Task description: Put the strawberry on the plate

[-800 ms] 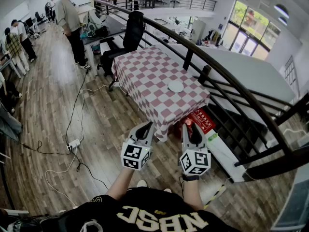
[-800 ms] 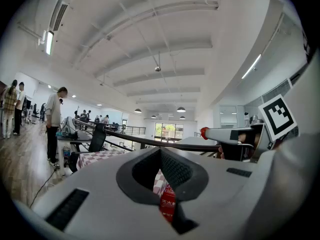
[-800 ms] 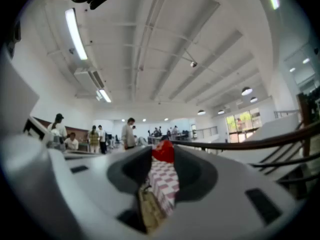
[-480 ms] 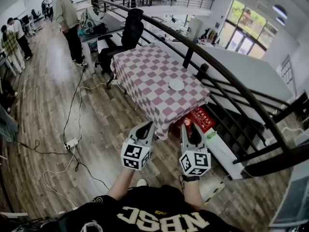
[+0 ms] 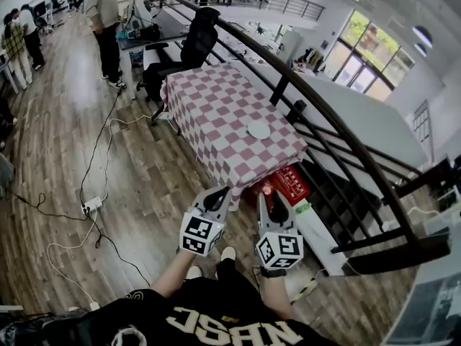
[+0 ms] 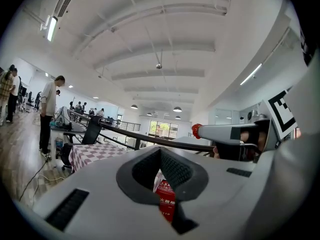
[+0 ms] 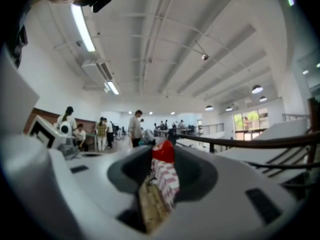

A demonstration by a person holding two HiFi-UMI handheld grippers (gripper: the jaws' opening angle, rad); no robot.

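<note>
Right gripper view: strawberry pinched at the fingertips, far from the plate

The fingers [image 7: 192,171] of the right gripper [image 7: 161,159] are clamped on the strawberry [image 7: 163,151], a small, bright red lump held at their very tips. From the head view it shows as a red dot [image 5: 266,189] at the front of the right gripper [image 5: 268,195]. The left gripper [image 6: 160,151] has its fingers together with nothing held; only a red box [image 6: 166,201] shows through the slit below the tips.

Both grippers are held side by side, close in front of the person's body, pointing forward. The left gripper [image 5: 218,195] sits just beside the right, and both bare forearms [image 5: 176,272] are stretched out over the wooden floor [image 5: 144,186]. The white plate [image 5: 258,129] lies on the checked tabletop [image 5: 216,107], well apart from the strawberry.
</note>
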